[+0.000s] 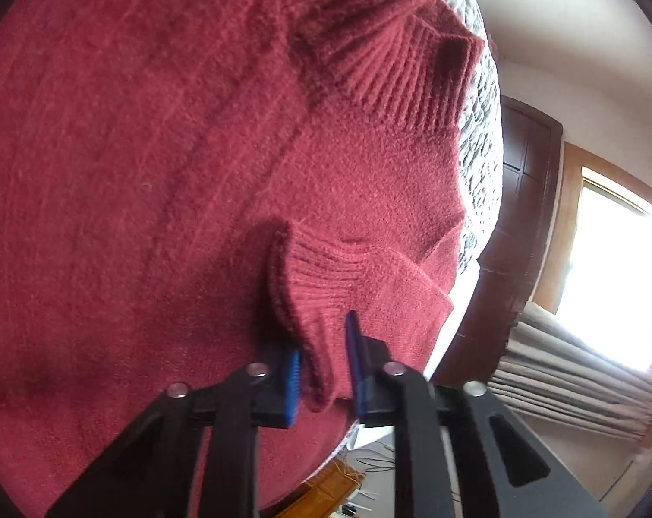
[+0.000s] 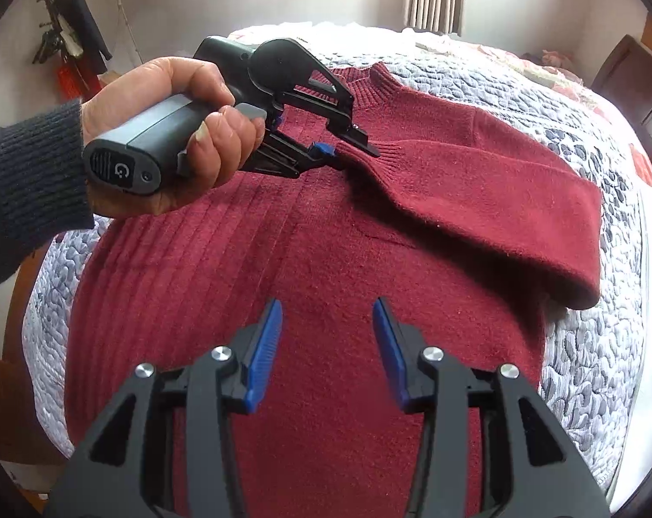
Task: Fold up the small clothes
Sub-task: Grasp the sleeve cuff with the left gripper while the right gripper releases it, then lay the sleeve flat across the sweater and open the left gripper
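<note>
Sweater: a red knit sweater [image 2: 326,259] lies flat on the bed, front up, neck at the far end.
Sleeve: one sleeve [image 2: 489,198] is bent across the chest, and its ribbed cuff [image 1: 313,285] points to the middle.
How it feels: I think it is soft, floppy and a bit thick. It looks light but it will sag and stretch if only one spot is lifted. The fuzzy wool should not slip much.
Where to hold: the cuff, the bottom edge and the shoulders look like good spots, because the knit there is tight and thick.
Left gripper: the left gripper [image 1: 326,358] has the cuff pinched between its blue pads [image 1: 292,382]. A hand [image 2: 170,129] in a dark sleeve squeezes its handle.
Right gripper: the right gripper [image 2: 326,349] hovers over the belly of the sweater. Its fingers are spread wide and hold nothing.
Bed cover: a grey and white quilt [image 2: 593,345] is under the sweater.
Room: a window and curtain [image 1: 576,371] are off to the side, but it is too bright there to see much.
</note>
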Motion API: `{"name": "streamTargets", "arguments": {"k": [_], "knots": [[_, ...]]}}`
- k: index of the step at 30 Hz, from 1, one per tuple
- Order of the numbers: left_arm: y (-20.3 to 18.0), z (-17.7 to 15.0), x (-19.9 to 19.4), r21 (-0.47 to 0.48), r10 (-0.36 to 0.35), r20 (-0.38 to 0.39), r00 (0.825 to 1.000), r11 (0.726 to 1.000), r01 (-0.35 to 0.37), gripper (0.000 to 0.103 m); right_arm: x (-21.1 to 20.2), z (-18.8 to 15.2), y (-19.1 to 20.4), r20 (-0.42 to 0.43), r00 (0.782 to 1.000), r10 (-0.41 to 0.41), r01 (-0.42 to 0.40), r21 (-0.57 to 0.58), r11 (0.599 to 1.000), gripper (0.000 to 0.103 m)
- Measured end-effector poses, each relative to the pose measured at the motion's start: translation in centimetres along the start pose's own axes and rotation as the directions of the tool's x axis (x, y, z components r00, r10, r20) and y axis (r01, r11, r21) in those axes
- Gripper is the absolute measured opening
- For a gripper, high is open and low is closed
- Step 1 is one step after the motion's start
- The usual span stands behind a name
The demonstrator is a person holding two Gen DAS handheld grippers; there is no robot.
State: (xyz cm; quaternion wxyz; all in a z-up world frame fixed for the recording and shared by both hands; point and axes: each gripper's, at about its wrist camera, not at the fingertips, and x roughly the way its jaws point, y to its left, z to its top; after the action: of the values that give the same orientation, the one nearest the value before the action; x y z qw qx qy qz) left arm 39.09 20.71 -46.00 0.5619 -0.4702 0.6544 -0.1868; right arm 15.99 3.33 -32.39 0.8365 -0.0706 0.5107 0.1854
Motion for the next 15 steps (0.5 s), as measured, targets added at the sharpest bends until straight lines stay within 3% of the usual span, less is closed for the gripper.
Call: {"name": "streamTargets", "arguments": {"k": [7,15], "knots": [[-4.6,-1.4,-3.7,0.190,0.013,0.099,0.995,0.981,-0.032,0.006,0.2,-0.3,0.4,-0.022,1.000,0.016,-0.016,0.004,1.000,0.044],[-9.8,-3.1,-12.0,0.405,0.027,0.230,0.973,0.906,-0.121,0.006,0.5,-0.7,1.1,-0.039,0.998,0.041,-0.040,0.024,0.999,0.044]]}}
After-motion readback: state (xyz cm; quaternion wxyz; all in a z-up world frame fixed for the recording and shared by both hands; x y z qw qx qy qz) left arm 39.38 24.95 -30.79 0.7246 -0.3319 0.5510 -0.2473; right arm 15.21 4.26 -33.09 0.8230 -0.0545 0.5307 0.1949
